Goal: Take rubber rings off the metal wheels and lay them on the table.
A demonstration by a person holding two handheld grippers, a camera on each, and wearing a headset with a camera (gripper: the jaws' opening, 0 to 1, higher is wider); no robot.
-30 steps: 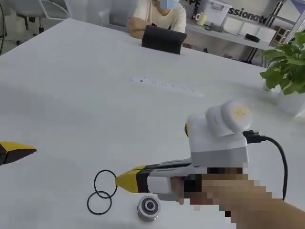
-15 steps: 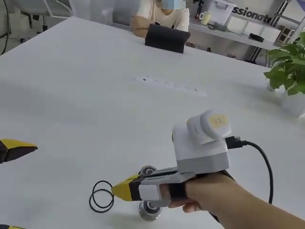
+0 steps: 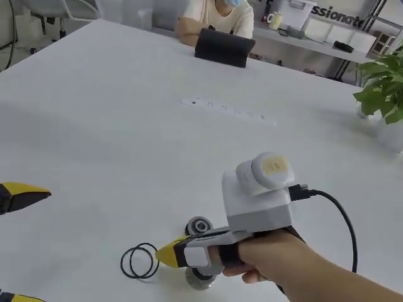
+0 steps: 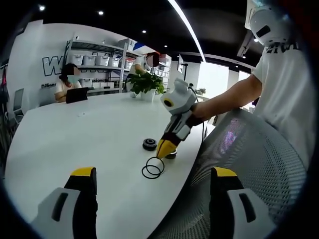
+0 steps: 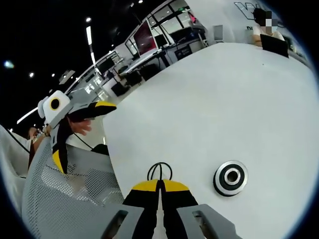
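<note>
**While two rubber rings [image 3: 140,261] lie on the table [image 3: 94,126], the right gripper [image 3: 165,253] is held closed beside them**

Both black rings are laid flat on the white tabletop near its front edge, one overlapping the other. The right gripper is gripped in a hand [image 3: 271,255] and pointed left, with its yellow tips brought just to the right of the rings. Whether the tips touch the nearer ring cannot be told. In the right gripper view the jaws are seen pressed together, with nothing visible between them.

Two metal wheels are set close by. One wheel [image 3: 199,226] stands just on the far side of the gripper. The other wheel [image 3: 200,277] is partly hidden under the gripper on the near side.

The left gripper [image 4: 153,172] is held well to the left of the rings. Its jaws are spread wide and nothing is held between them.

A black cable [image 3: 343,217] is looped from the right gripper's body. Farther off, a white power strip [image 3: 230,111] is laid across the table. A potted plant [image 3: 384,88] is placed at the far right.
</note>
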